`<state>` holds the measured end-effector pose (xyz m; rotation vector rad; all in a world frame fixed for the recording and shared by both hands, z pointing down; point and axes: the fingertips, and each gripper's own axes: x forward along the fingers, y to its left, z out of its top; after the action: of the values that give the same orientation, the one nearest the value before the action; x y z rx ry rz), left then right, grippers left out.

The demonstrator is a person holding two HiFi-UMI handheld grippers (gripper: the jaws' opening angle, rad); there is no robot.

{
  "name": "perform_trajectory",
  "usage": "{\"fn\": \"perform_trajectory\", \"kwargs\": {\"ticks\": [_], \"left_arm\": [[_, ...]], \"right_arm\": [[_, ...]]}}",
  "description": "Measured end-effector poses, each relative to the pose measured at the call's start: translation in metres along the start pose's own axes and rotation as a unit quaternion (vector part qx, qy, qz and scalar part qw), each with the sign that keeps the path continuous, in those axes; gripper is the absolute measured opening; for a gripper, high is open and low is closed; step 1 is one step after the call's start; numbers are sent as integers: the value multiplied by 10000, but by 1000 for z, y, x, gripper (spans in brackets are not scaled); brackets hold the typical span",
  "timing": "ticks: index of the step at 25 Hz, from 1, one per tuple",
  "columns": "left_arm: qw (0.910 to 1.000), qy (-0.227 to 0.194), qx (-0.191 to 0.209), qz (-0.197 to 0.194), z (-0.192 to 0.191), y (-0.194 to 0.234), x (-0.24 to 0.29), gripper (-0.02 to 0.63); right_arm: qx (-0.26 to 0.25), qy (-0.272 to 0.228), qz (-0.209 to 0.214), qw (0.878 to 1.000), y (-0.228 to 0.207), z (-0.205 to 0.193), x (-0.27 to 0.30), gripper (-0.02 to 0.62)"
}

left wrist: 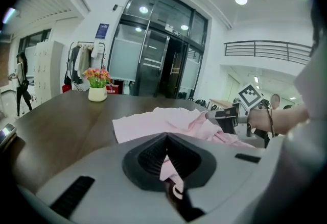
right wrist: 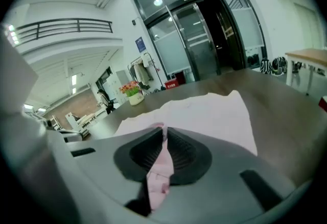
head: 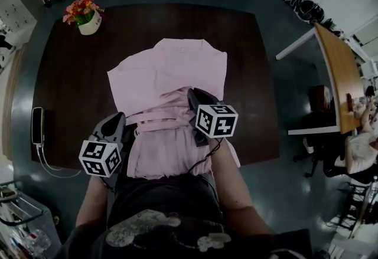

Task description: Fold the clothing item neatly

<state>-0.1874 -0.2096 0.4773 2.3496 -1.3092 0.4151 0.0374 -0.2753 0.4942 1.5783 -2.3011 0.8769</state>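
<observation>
Between the two grippers, the pink garment (head: 171,72) is gathered into loose ridges. Its far part lies flat on the dark table (head: 71,75) ahead of both sets of jaws, and its near part droops back towards the person.

Risks, judged from this layout:
- Skewed fold. In the head view the right gripper (right wrist: 164,141) sits further ahead than the left gripper (left wrist: 166,149). If both set down this way, the folded edge would land crooked.
- Trapped creases. The cloth between the grippers is slack and rumpled. Laying it down without drawing it taut would press those ridges into the fold.
- Slip. Each grip takes only a thin fold of fabric. A sharp pull apart, or drag from the flat part on the tabletop, could tug it free.
- Flat part shifting. Pulling too hard could slide the whole piece out of square.

Jaw state:
- Left gripper: jaws pressed together on a narrow pinch of pink fabric, which pokes out behind the pads.
- Right gripper: jaws closed on a slightly thicker strip of the same garment, which also trails out behind the pads.

A flower pot (head: 88,19) stands well beyond the left gripper, clear of the cloth.
</observation>
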Motion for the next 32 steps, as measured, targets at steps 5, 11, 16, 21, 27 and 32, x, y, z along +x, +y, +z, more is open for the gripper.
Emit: {"fn": "perform_trajectory", "kwargs": {"ticks": [5,11,16,21,27,32], "left_arm": [[9999,-88,103,-17,12,-31,21,11],[9995,85,261,-168,8,-54,42,11],[9991,217,321,-174,5,-62,60,11],[9990,292,321,-136,3,-62,72,11],[9986,507,130,30,-9,-50,93,11],[9973,709,123,171,-18,-41,104,11]], "right_arm": [[387,-641,-296,9968,-57,32,-32,20],[672,-191,-951,9930,-129,-10,-55,21],[358,67,-1176,9924,-143,-27,-67,45],[-1614,121,-1120,9804,-112,5,-68,69],[-3877,1188,-233,9138,-53,-19,-5,114],[-4132,1514,-639,8957,-70,-22,20,34]]}}
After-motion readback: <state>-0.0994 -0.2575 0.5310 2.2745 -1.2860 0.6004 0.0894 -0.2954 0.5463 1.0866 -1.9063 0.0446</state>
